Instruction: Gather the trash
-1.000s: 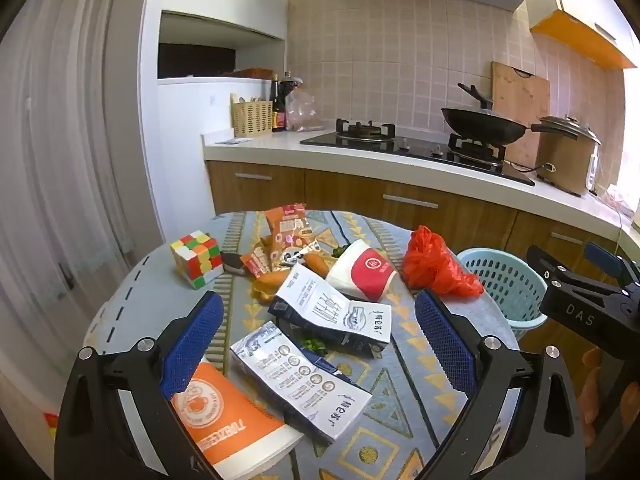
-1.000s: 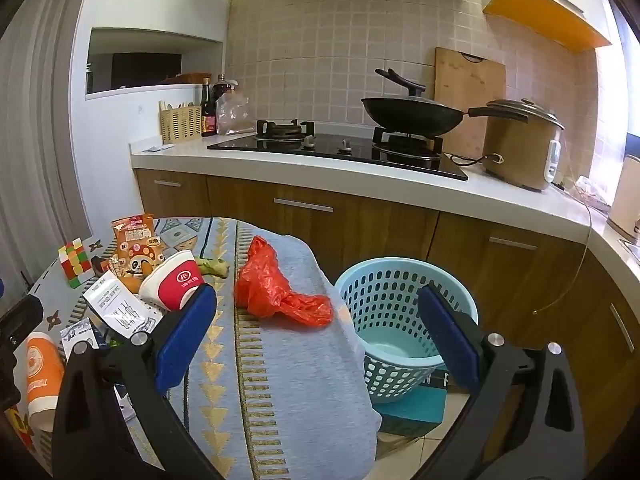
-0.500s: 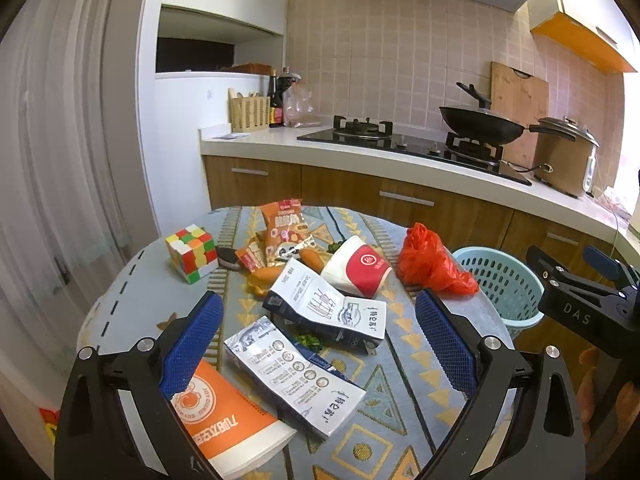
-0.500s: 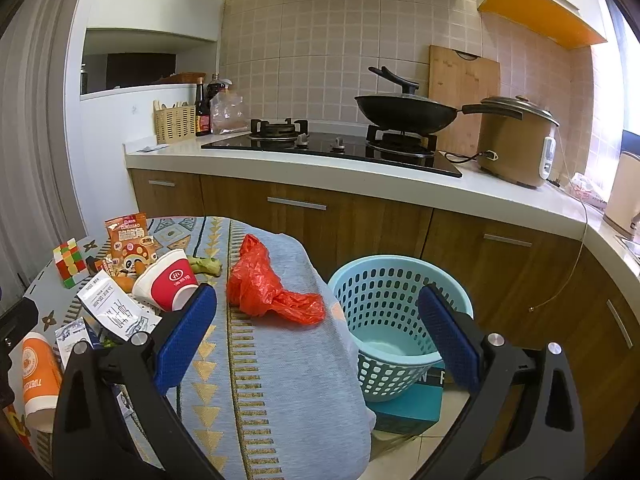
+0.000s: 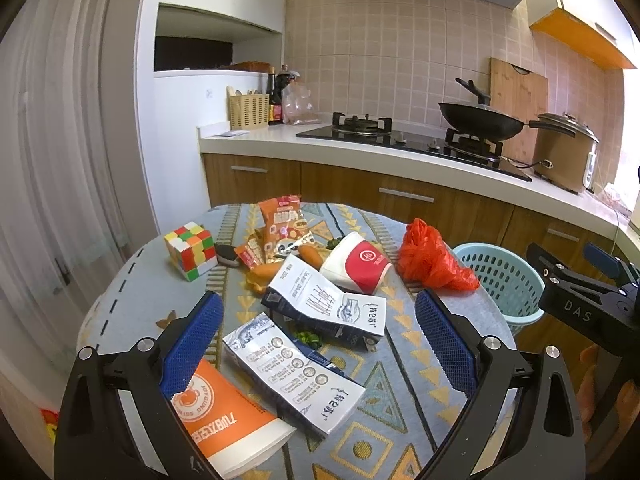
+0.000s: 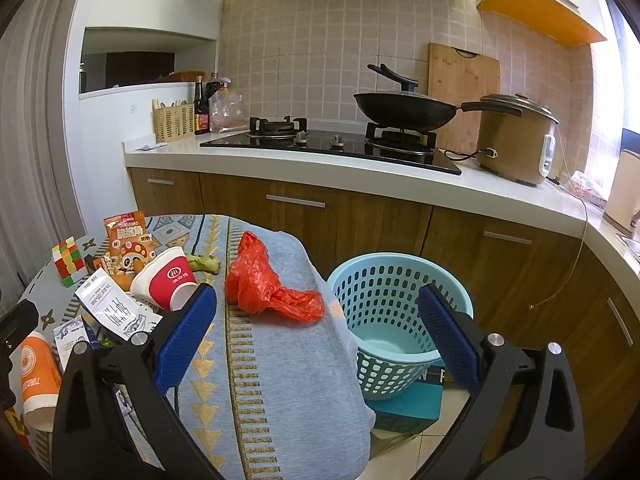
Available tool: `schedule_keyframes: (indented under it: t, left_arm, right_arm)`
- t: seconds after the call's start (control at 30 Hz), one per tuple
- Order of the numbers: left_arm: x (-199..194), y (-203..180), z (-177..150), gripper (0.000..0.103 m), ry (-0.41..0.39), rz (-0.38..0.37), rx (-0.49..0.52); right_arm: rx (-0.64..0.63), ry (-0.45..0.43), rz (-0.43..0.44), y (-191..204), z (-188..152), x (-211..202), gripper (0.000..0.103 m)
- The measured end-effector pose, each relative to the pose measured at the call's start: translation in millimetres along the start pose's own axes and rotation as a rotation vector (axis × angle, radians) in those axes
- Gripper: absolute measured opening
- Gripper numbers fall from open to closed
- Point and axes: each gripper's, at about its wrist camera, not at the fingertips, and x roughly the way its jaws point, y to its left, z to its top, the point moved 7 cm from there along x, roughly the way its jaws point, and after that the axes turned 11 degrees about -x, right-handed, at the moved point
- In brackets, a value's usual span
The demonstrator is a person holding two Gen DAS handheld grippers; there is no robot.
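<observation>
Both tools spread wide, grasping nothing. Left tool (image 5: 318, 346) hovers above milk cartons (image 5: 296, 372); red plastic bag (image 6: 268, 284) lies ahead of right tool (image 6: 318, 334). Risk: bag slipping off the counter (image 6: 280, 380) edge, missing the basket (image 6: 400, 320).

Brightness: you get even daylight in both views, colours clear.
Source: light enters from the right edge, blown out white beside the rice cooker (image 6: 516, 138).
Glare: pale sheen on the countertop (image 6: 360, 168) and wall tiles (image 5: 380, 60).
Shadows: soft, short under the clutter.
Distortion: strong fisheye bending, black vignette in all corners.
Focus: sharp centre, slightly soft towards the rims.
</observation>
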Motion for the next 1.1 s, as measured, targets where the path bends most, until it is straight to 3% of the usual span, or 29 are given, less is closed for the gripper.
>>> schedule_keyframes:
  t: [1.1]
  left_arm:
    - [-2.7, -1.2, -1.0, 0.094, -0.002, -0.011, -0.006]
  right_arm:
    - [0.003, -0.001, 0.011, 1.9, -2.3, 1.0, 0.096]
